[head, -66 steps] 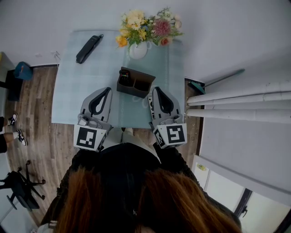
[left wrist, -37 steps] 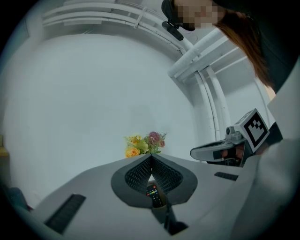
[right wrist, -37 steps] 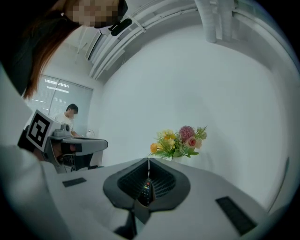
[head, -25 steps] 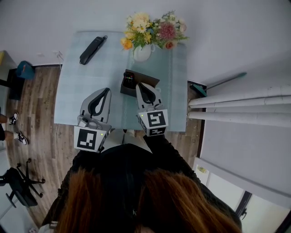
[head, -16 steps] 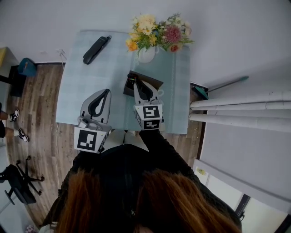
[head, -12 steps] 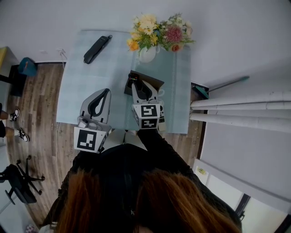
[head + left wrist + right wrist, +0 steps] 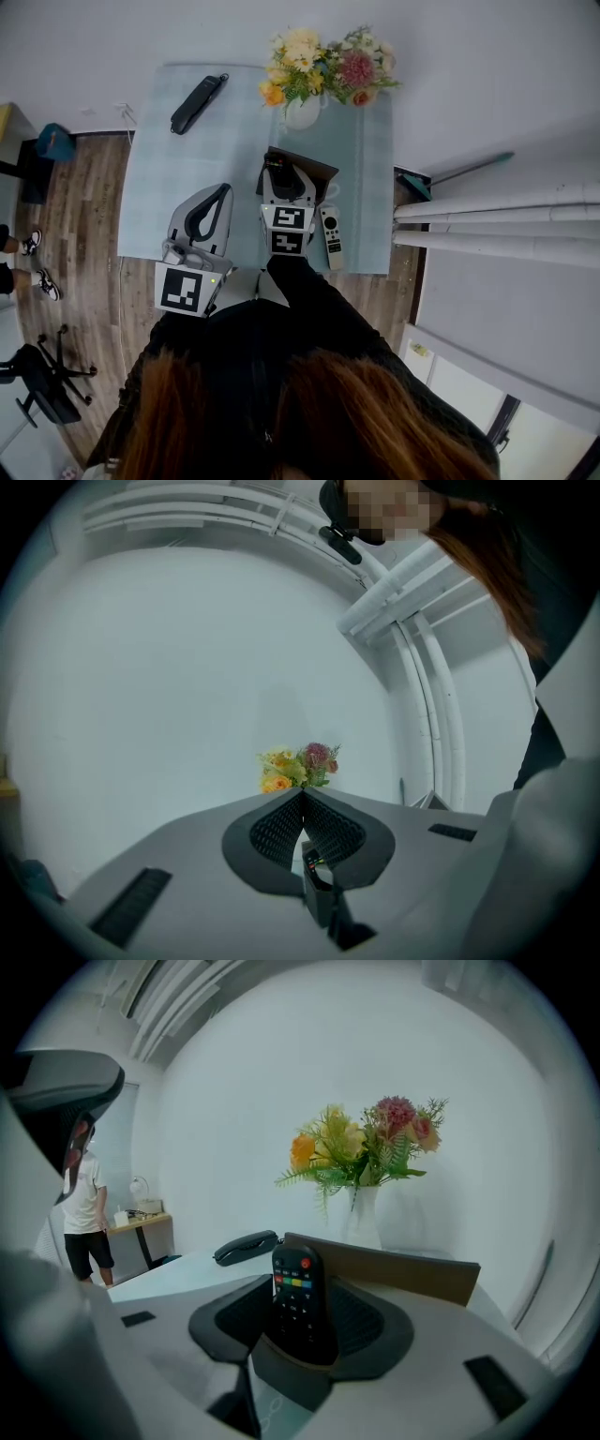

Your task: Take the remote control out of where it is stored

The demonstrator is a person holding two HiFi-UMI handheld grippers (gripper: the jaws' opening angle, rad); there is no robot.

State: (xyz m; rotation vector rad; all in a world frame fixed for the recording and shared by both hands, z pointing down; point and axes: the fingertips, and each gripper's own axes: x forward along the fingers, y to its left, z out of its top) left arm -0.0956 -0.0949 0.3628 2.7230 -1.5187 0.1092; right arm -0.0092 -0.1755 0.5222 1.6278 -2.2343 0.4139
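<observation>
We see a table with a pale blue cloth [image 7: 178, 187]. Near its middle stands a small brown box [image 7: 315, 168] with an open top. A black remote with coloured buttons [image 7: 298, 1302] stands up straight inside the box, and its top pokes out.

Our right claw [image 7: 283, 178] tips down over the box. Its two jaws have just been opening, and now they stand wide apart. The black remote is right between them, but the pads do not squeeze it.

Our left claw [image 7: 221, 191] hangs at 8 o'clock from the box, over the near part of the table. Its jaws are pressed together with nothing in them.

A slim white remote [image 7: 330, 236] lies flat on the cloth at 4 o'clock from the box, just beside the right claw. At 12 o'clock from the box is a white vase [image 7: 302, 111] full of yellow, orange and pink flowers [image 7: 319, 64]. A long black case [image 7: 197, 91] lies at 10 o'clock, near the far corner of the table.

Far off at 9 o'clock in the right gripper view, a person [image 7: 84, 1206] stands by a small desk [image 7: 141, 1221].
</observation>
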